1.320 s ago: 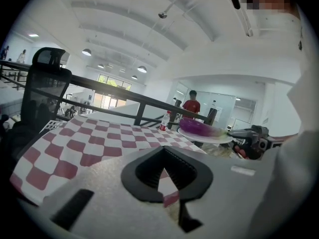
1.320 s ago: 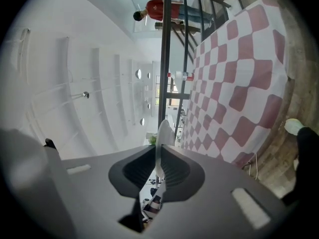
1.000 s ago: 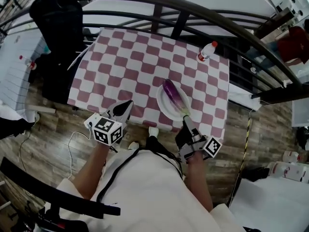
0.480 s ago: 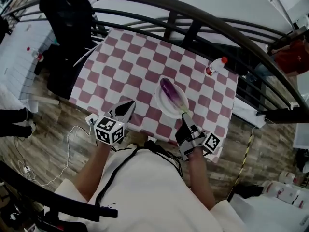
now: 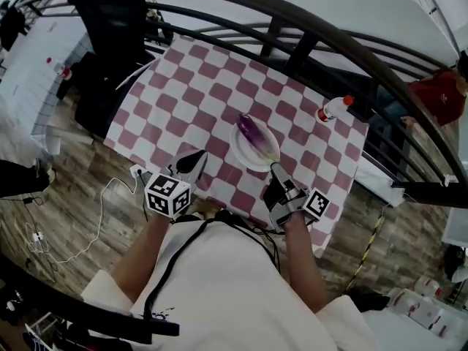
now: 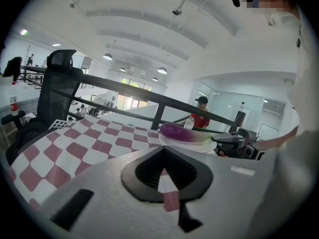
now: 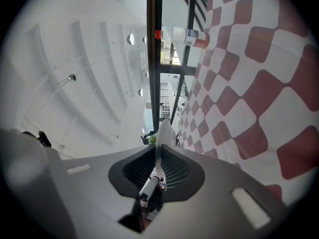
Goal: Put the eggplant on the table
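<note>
Purple eggplant (image 5: 254, 132) lies on a plate (image 5: 246, 157); the right hand-held gripper (image 5: 276, 171) pinches its rim, so tilting could roll it off.

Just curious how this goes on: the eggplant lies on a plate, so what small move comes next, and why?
Probably the left tool should open and reach toward the eggplant: it lies on the plate, whose rim the right tool pinches, while the left tool is shut and empty.
</note>
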The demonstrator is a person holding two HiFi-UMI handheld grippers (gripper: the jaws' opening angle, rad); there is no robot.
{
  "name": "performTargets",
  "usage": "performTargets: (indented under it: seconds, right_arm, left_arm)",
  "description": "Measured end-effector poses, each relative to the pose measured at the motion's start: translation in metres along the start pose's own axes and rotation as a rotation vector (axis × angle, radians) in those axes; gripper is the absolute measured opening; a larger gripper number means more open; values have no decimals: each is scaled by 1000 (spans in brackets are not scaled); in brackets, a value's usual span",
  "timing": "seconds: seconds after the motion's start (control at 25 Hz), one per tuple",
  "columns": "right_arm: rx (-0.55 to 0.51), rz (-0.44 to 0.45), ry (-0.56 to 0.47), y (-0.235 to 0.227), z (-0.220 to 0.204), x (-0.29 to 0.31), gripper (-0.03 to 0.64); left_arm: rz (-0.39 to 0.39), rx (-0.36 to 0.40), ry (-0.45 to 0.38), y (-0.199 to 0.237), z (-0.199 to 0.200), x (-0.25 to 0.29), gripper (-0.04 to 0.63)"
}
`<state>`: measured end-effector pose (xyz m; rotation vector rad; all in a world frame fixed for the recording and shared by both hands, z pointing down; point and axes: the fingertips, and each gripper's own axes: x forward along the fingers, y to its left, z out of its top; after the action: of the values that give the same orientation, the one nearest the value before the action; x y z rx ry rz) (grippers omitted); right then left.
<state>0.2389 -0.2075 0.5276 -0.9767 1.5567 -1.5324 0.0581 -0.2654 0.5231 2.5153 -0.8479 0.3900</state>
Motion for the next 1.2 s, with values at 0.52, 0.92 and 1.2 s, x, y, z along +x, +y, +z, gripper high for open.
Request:
performTargets:
  seconds: [0.52, 0.92, 1.2]
  right_arm:
    - [1, 23, 108, -33, 24, 25, 43]
    - [-10, 54, 188, -65, 30, 51, 43]
    - [-4, 51, 246, -87, 27, 70, 43]
  left_arm:
    - [58, -21, 2, 1, -4, 29, 2]
    - [77, -26, 32, 9, -10, 38, 2]
    - [86, -25, 37, 16, -10, 45, 2]
